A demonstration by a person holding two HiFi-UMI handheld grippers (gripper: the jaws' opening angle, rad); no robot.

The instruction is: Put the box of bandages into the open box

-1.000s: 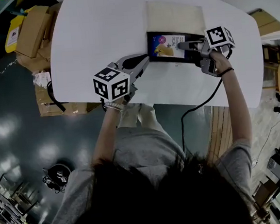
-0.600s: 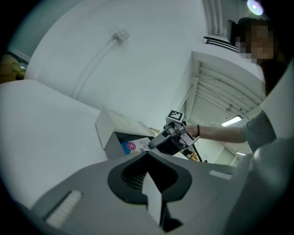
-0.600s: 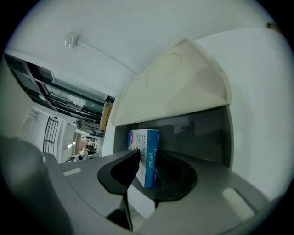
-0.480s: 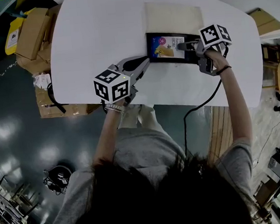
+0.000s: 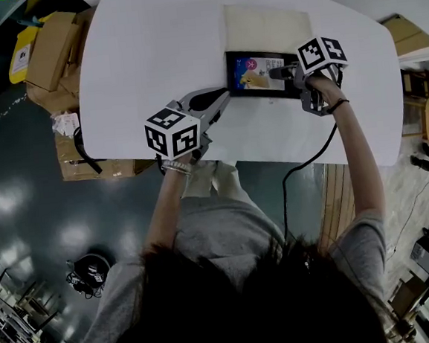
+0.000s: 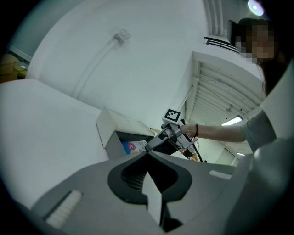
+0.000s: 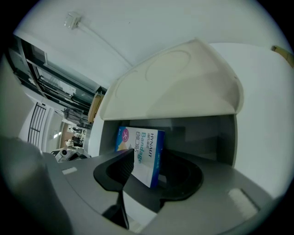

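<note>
The bandage box [image 5: 253,75], blue and white with print, stands tilted inside the dark open box [image 5: 266,95] on the white table [image 5: 152,53]; the cream lid [image 5: 265,24] is folded back behind it. My right gripper [image 5: 274,72] reaches down into the open box from the right. Its jaws have just been opening, and the bandage box [image 7: 140,144] stays between them with a gap on its right side. My left gripper [image 5: 225,94] rests at the open box's front left corner, shut and empty. The left gripper view shows the open box [image 6: 108,131] and the right gripper [image 6: 154,143] in it.
Cardboard boxes [image 5: 47,47] are stacked on the floor left of the table. A black cable [image 5: 296,167] hangs from the right gripper over the table's near edge. Wooden planks [image 5: 336,201] lie on the floor at the right.
The right gripper has shifted slightly left and lower into the open box, and its jaws have spread. The bandage box remains inside. The left gripper has kept still.
</note>
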